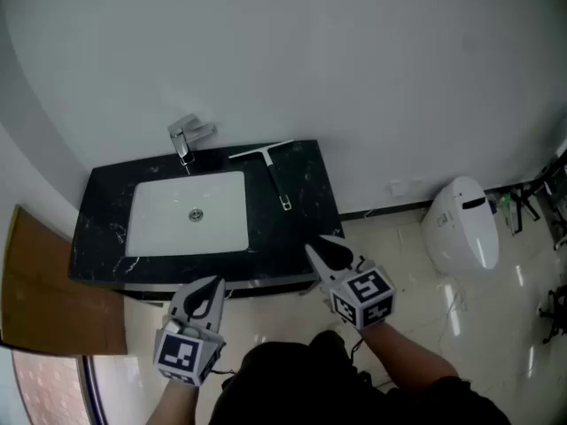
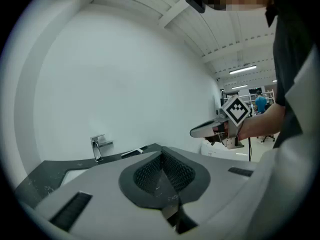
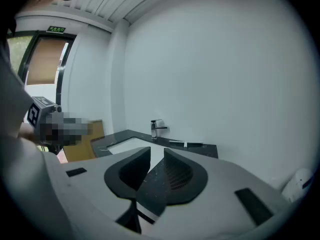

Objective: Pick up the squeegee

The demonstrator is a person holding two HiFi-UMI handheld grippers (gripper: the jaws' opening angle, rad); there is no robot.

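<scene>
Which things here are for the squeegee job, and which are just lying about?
For the job: squeegee, right gripper, left gripper.
Just there: tap, sink, black counter, toilet, brown board.

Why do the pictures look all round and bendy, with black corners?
Left gripper view and right gripper view: the wide lens bends the wall and leaves dark corners, and the squeegee looks tiny. Head view: the wall curves too, and the floor has bright glare streaks.

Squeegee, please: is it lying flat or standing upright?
Lying flat: the squeegee rests on the black counter, beside the sink, blade toward the wall.
</scene>
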